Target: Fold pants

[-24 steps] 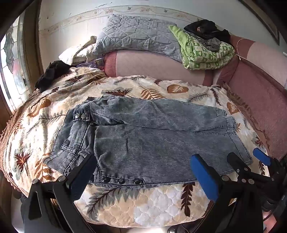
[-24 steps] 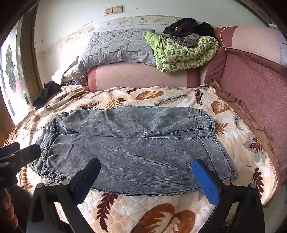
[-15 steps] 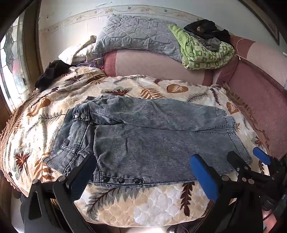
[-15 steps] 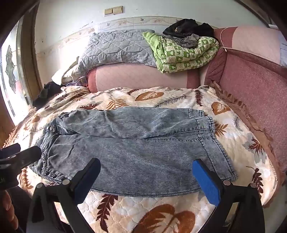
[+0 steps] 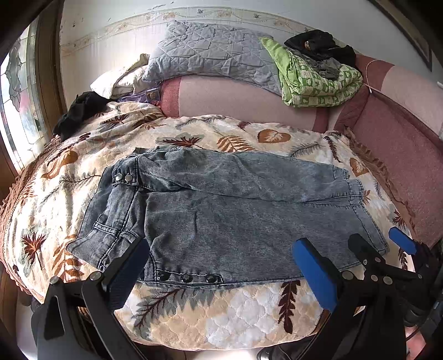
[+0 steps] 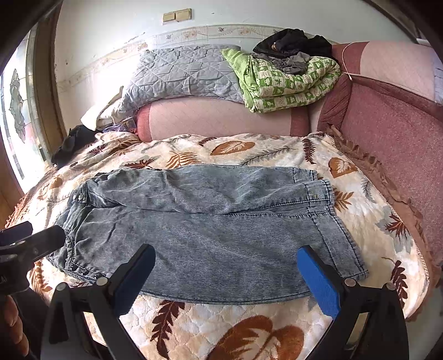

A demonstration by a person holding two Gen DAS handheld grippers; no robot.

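While the grey pants (image 5: 235, 210) lay flat across the leaf-print quilt (image 5: 221, 313), waistband toward the window side, the left gripper (image 5: 221, 265) and right gripper (image 6: 225, 274) hovered near the pants' front edge, fingers spread wide, holding nothing.

A bed with a leaf-patterned quilt (image 5: 227, 313) fills the near and middle area. A pink upholstered headboard (image 6: 221, 119) runs along the far side and a darker pink side panel (image 6: 393, 133) along the right. A grey quilted blanket (image 5: 210, 52), a green patterned blanket (image 5: 318, 80) and dark clothing (image 5: 321, 45) lie on the headboard. The far wall (image 6: 116, 25) is white, with a decorative border and a wall switch (image 6: 177, 15). A stained-glass window (image 5: 16, 91) at left admits daylight.
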